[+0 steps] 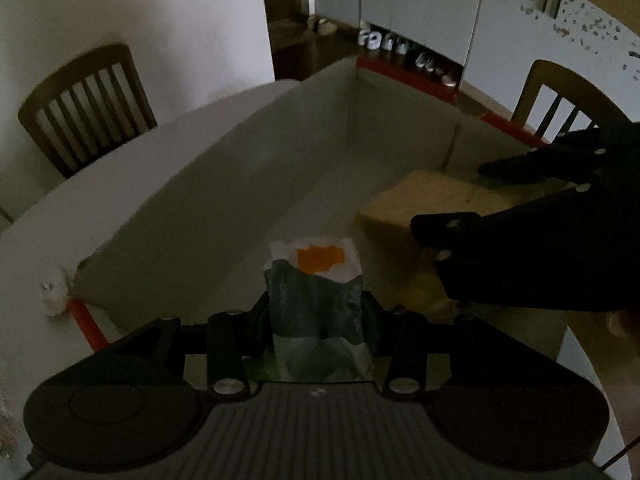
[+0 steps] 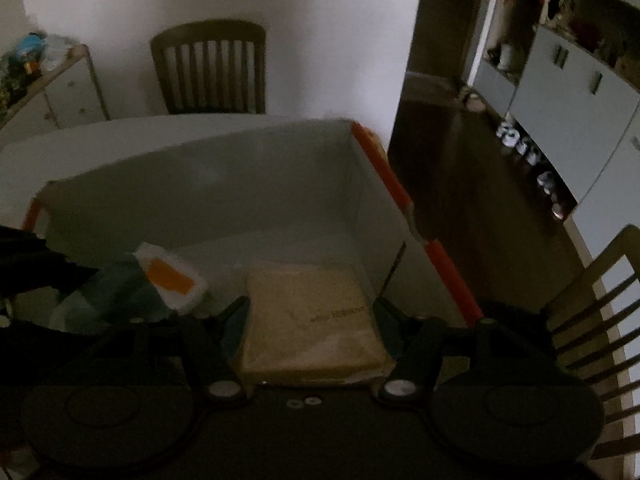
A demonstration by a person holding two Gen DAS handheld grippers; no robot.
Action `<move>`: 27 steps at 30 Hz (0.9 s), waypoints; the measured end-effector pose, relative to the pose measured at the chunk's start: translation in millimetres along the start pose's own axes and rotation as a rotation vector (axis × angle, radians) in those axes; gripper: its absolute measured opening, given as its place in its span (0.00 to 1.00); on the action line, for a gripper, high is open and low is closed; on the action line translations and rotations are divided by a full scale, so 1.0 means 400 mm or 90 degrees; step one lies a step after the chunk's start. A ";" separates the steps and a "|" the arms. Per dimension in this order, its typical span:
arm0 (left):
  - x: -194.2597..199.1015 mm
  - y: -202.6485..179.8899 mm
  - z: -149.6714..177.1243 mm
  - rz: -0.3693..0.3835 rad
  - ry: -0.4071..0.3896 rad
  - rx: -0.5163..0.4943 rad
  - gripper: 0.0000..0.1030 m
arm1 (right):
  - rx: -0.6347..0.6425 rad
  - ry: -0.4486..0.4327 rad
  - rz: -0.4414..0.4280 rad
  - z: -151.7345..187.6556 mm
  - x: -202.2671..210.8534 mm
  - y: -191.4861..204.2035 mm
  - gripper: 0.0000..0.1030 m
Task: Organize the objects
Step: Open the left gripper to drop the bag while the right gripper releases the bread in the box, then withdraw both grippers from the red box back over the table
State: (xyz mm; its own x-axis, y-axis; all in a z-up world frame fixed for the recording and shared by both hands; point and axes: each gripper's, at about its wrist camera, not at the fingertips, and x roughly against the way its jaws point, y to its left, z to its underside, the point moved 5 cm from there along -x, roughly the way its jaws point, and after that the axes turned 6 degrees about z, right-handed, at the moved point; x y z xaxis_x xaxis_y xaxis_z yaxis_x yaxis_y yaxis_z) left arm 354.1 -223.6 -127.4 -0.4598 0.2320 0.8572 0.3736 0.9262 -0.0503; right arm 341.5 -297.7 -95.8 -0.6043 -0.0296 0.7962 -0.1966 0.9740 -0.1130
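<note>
Packets are going into the box: two of them are showing, and both are being held over or inside the open white box (image 2: 248,196) with red-taped edges, which is sitting on the pale surface (image 1: 168,148).

The teal-and-white packet (image 1: 316,292), with an orange patch near its top, is standing upright between the fingers of the left gripper (image 1: 316,312), which is clamping it on both sides. It is hanging low inside the box, toward the near left wall; whether it is touching the floor of the box cannot be told. The tan packet (image 2: 316,320), flat and squarish with a line of small print, is being pinched at its two side edges by the right gripper (image 2: 312,312). It is lying near the right wall of the box, and it looks to be resting on or just above the bottom.

Judging from this, the work is sitting at a late placing stage for these two items: both are being brought into the box but neither is released yet, so letting go and withdrawing is what is left for them. No other loose items are showing on the surface, so whether more remains to sort cannot be told.

Counted: two packets, two grippers, one box, two wooden slatted chairs (image 2: 212,72) standing around the surface, and a row of shoes (image 1: 384,40) lying far off by the cupboards, too blurred to count.
</note>
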 end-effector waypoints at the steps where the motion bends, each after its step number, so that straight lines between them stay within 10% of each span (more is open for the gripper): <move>1: -0.007 0.001 0.000 0.001 0.006 0.003 0.43 | 0.001 0.003 0.002 0.003 -0.006 -0.001 0.64; 10: -0.033 0.004 0.012 0.006 0.042 0.011 0.60 | -0.015 0.013 -0.004 0.011 -0.011 -0.011 0.67; 27: 0.083 0.025 0.030 0.029 -0.037 0.048 0.62 | -0.014 -0.040 -0.019 0.000 0.103 -0.024 0.80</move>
State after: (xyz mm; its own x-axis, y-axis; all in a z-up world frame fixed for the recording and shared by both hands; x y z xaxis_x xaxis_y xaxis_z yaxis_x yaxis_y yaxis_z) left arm 333.0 -203.3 -105.6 -0.4902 0.2895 0.8221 0.3347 0.9334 -0.1291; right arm 318.6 -308.2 -62.0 -0.6456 -0.0717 0.7603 -0.1980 0.9773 -0.0760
